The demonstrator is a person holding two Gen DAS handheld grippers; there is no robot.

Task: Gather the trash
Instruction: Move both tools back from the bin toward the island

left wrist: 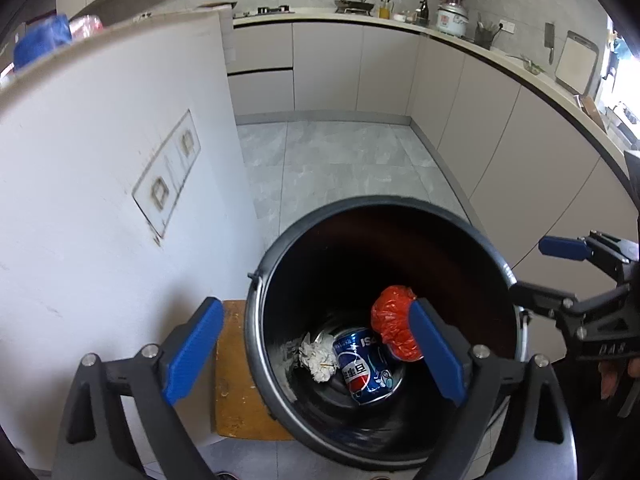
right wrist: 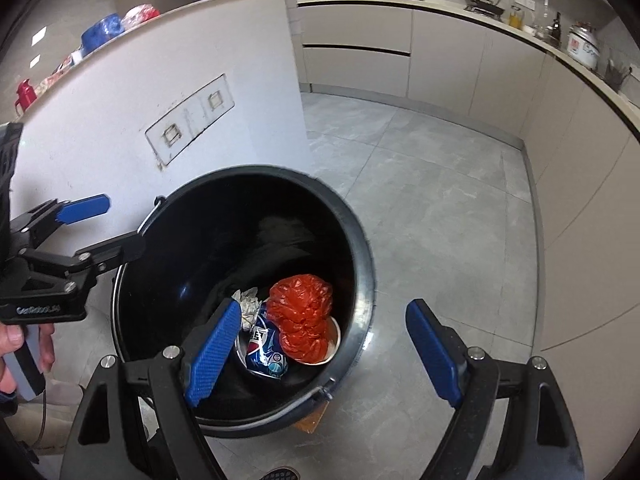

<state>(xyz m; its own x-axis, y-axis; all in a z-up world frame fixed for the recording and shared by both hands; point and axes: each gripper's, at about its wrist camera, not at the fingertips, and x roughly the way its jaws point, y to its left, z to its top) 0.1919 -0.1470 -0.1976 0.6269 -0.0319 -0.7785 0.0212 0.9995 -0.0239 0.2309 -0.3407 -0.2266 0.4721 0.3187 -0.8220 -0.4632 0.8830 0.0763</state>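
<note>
A black trash bin (left wrist: 460,232) (right wrist: 360,224) stands on the floor below both grippers. Inside it lie a blue soda can (left wrist: 366,366) (right wrist: 266,350), a crumpled white tissue (left wrist: 318,360) (right wrist: 248,306) and a red plastic bag (left wrist: 390,326) (right wrist: 304,316) resting in a white cup (right wrist: 334,340). My left gripper (left wrist: 316,350) hangs open over the bin's near left rim with nothing between its blue pads (left wrist: 194,348). My right gripper (right wrist: 324,350) is open above the bin's right rim, and it too holds nothing. Each gripper shows at the edge of the other's view.
A white counter side wall (left wrist: 100,184) with two socket plates rises left of the bin. A wooden board (left wrist: 236,376) lies under the bin. Grey tiled floor (right wrist: 440,208) stretches beyond, edged by beige kitchen cabinets (left wrist: 328,68). A person's hand (right wrist: 16,344) grips the left tool.
</note>
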